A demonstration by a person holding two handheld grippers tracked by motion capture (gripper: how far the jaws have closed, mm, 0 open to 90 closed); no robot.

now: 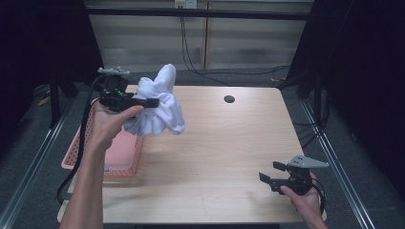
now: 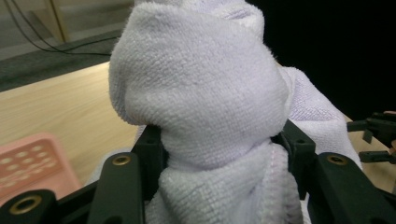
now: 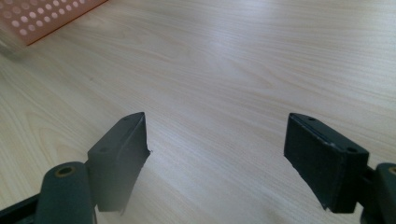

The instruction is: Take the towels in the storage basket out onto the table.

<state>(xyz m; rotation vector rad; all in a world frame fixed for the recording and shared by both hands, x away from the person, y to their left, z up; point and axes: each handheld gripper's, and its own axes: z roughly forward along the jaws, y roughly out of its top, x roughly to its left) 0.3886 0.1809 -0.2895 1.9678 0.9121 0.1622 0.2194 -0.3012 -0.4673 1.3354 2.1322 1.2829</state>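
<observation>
- Towel [image 1: 160, 102], white and bunched, gripped in left gripper [image 1: 143, 101] fingers [image 2: 149, 149], lifted clear above left part of wooden surface [image 1: 224, 157], just beside pink basket [image 1: 122, 157].
- Right gripper [image 1: 272, 174] low at near right corner of surface, fingers [image 3: 121, 149] spread wide apart, nothing between.
</observation>
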